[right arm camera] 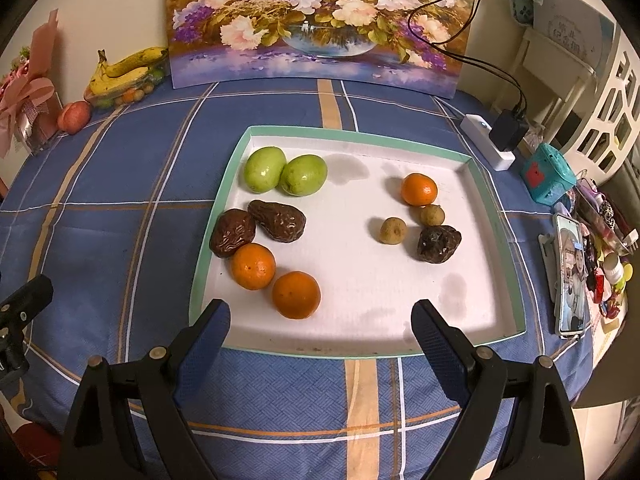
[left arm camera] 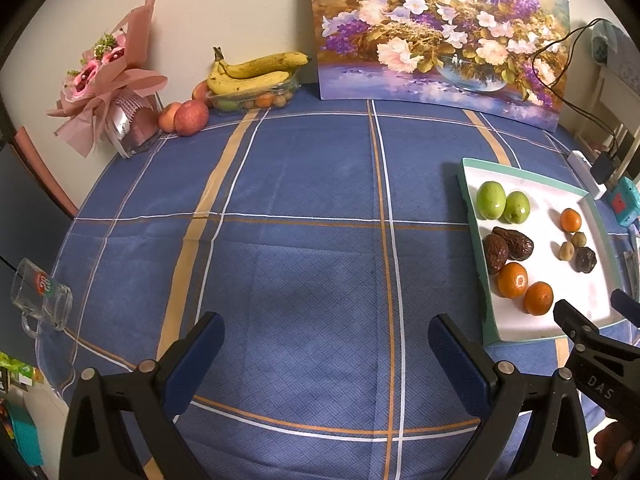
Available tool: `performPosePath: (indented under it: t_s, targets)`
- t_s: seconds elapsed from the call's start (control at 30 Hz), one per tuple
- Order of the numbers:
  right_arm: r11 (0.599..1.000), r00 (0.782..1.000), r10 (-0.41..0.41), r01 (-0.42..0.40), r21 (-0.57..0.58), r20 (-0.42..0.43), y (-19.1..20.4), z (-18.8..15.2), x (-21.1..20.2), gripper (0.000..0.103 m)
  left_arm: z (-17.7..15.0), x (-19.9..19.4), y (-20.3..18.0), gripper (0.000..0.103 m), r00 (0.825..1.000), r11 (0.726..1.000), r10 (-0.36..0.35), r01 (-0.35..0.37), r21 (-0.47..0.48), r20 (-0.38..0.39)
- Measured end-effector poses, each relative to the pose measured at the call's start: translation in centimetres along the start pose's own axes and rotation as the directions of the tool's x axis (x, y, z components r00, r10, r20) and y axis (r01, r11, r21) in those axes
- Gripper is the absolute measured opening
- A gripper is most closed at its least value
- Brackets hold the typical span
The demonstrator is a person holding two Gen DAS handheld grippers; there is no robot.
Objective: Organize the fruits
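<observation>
The fruits lay in a white tray: 2 green ones, 2 dates and 2 oranges left, 4 pieces right. The right gripper gaped wide, empty, at its near rim. The left gripper gaped wide over bare cloth.

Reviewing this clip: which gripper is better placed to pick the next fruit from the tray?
Right, likely. The right gripper hangs open at the tray's near rim, with the nearest orange just ahead between its fingers. The left gripper is open over bare tablecloth, the tray off to its right.
</observation>
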State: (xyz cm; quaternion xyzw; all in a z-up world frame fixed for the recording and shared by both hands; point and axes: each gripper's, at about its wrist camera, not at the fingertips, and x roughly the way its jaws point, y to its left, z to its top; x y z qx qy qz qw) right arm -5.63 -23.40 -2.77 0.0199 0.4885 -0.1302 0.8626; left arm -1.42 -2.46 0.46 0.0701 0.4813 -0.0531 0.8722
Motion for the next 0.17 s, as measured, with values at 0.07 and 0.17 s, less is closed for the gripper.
performPosePath:
  t_s: [0.07, 0.17]
  targets:
    - [1.0, 1.0, 0.001, -0.001, 0.0, 0.0, -0.01, 0.01, 0.01, 0.092, -0.02, -0.12, -0.03, 0.103, 1.0, 1.0, 0.003, -0.003, 0.0, 0.006]
    - [1.0, 1.0, 0.001, -0.001, 0.001, 0.0, 0.01, 0.01, 0.0, 0.092, -0.02, -0.08, -0.07, 0.103, 1.0, 1.0, 0.004, -0.004, 0.0, 0.002]
